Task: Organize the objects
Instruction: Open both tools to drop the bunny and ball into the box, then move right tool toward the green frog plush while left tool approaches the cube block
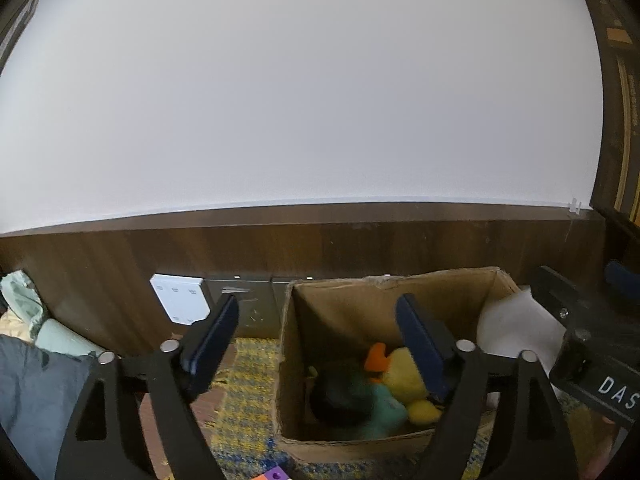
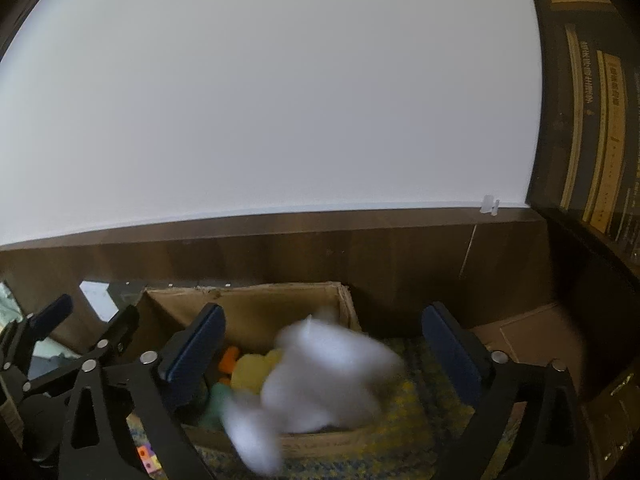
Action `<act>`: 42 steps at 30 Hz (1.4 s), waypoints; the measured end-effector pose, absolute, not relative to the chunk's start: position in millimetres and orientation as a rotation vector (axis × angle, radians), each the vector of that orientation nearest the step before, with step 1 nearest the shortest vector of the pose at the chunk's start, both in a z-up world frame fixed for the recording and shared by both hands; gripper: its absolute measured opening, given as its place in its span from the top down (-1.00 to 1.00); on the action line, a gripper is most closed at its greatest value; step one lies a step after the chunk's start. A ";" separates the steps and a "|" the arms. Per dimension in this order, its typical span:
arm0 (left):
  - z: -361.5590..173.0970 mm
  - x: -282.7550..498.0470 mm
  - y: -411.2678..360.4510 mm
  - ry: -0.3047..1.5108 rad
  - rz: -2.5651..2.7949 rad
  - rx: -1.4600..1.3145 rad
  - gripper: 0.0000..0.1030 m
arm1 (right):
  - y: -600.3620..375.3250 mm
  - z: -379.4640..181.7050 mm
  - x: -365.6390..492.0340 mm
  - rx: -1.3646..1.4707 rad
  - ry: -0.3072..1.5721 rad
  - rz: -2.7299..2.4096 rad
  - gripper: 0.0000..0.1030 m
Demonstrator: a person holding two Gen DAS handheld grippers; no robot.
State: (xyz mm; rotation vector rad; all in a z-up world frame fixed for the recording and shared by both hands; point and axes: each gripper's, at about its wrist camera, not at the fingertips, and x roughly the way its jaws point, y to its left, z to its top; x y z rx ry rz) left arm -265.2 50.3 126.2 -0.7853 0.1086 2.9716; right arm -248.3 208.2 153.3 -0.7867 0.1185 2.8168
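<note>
A white wall (image 1: pixel 300 92) over dark wood panelling (image 1: pixel 320 244) fills the far side, with a dark bookcase (image 2: pixel 592 120) at the right. Below, an open cardboard box (image 1: pixel 332 304) sits on a yellow-and-blue woven mat (image 1: pixel 248 412), probably set there as the bin for the toys. Inside it lie a yellow duck (image 1: pixel 404 376) with an orange beak, a teal soft toy (image 1: pixel 384 408) and something dark and round (image 1: pixel 336 400). A white soft toy (image 2: pixel 324 376), heavily blurred, is at the box's right edge, between the spread fingers of the right gripper (image 2: pixel 320 356); no pad seems to touch it, so it looks just released to drop in, though the blur leaves that uncertain. The left gripper (image 1: pixel 316 340) hangs wide and empty over the box's left wall, likely waiting for the next pick. A white socket plate (image 1: pixel 180 300) and grey ones are on the panelling behind; bedding (image 1: pixel 36 360) lies far left. Small coloured cubes (image 2: pixel 146 456) remain on the mat near the box. The box's near wall and the left gripper close beside it crowd any reach for them.
</note>
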 end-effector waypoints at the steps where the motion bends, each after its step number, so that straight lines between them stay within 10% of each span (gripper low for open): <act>1: 126.7 -264.7 50.1 0.106 2.972 -0.785 -0.71 | 208.1 154.1 -247.7 -0.785 0.117 2.816 -0.97; 42: 124.6 -166.7 -6.3 0.078 3.028 -0.771 -0.99 | 159.4 154.9 -164.8 -0.750 0.074 2.870 -0.97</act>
